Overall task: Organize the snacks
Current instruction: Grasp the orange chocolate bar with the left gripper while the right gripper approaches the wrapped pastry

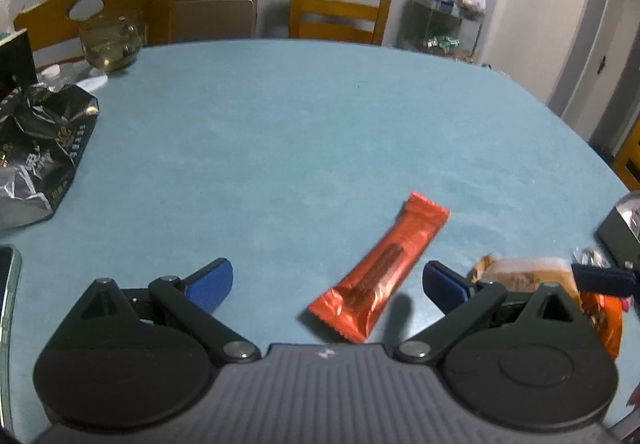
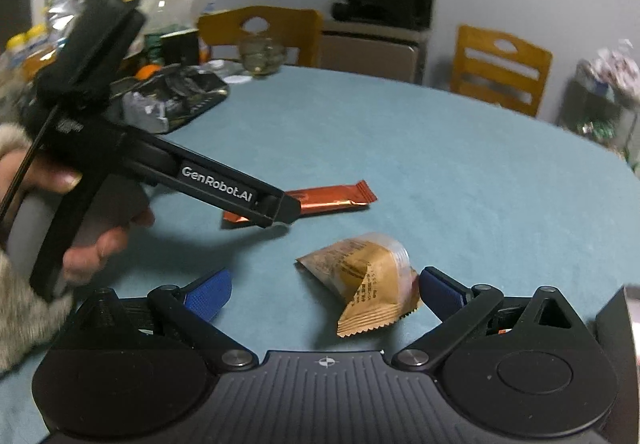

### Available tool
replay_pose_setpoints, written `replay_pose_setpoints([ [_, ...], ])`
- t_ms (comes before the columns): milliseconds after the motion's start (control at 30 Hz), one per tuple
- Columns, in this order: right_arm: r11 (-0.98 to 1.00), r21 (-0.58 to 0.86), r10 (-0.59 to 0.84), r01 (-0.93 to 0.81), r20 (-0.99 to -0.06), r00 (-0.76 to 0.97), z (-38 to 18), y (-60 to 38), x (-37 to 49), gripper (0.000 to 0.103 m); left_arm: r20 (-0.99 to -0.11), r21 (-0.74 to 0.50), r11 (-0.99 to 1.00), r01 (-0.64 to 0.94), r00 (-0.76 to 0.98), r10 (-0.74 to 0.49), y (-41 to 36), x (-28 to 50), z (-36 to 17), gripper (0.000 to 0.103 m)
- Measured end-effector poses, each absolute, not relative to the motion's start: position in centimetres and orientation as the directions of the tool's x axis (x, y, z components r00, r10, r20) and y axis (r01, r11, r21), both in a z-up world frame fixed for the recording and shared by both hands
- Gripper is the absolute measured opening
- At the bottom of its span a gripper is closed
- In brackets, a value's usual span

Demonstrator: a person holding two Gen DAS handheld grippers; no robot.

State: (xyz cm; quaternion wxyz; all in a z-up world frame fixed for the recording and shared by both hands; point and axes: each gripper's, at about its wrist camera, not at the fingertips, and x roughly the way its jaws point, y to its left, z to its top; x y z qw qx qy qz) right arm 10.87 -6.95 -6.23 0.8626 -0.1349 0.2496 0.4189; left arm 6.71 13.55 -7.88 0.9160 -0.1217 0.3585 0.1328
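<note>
Left wrist view is showing the left gripper [image 1: 326,284] hovering with its blue fingers spread wide over the teal table [image 1: 300,123], the orange-red snack bar [image 1: 380,270] lying diagonally between them. Right wrist view is showing the right gripper [image 2: 324,292] likewise spread, its right finger just beside a tan snack packet [image 2: 364,288] that is resting on the table. A hand [image 2: 80,228] is gripping the left gripper's handle above the bar.

dim indoor light | soft shadows | fisheye-bent edges | motion blur
</note>
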Motion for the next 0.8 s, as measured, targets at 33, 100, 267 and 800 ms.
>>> replay_pose_setpoints([
  [33,0.618,-0.026,0.654,-0.786,-0.538,0.532,-6.3,-6.9,11.0,0.1,-0.684,-0.129,0.937,-0.325,0.714,0.154,13.4,6.8,-7.9,0.102],
  [100,0.62,-0.047,0.65,-0.783,-0.528,0.546,-6.5,-6.9,11.0,0.099,-0.671,-0.141,0.944,-0.298,0.73,0.13,13.3,6.7,-8.0,0.102],
  [267,0.626,-0.075,0.643,-0.776,-0.513,0.569,-7.2,-6.9,11.3,0.099,-0.638,-0.138,0.959,-0.247,0.763,0.105,13.1,6.6,-7.7,0.097],
  [800,0.622,-0.109,0.629,-0.775,-0.519,0.578,-7.8,-6.6,11.3,0.05,-0.637,-0.066,0.989,-0.13,0.769,0.059,11.8,6.9,-8.2,0.055],
])
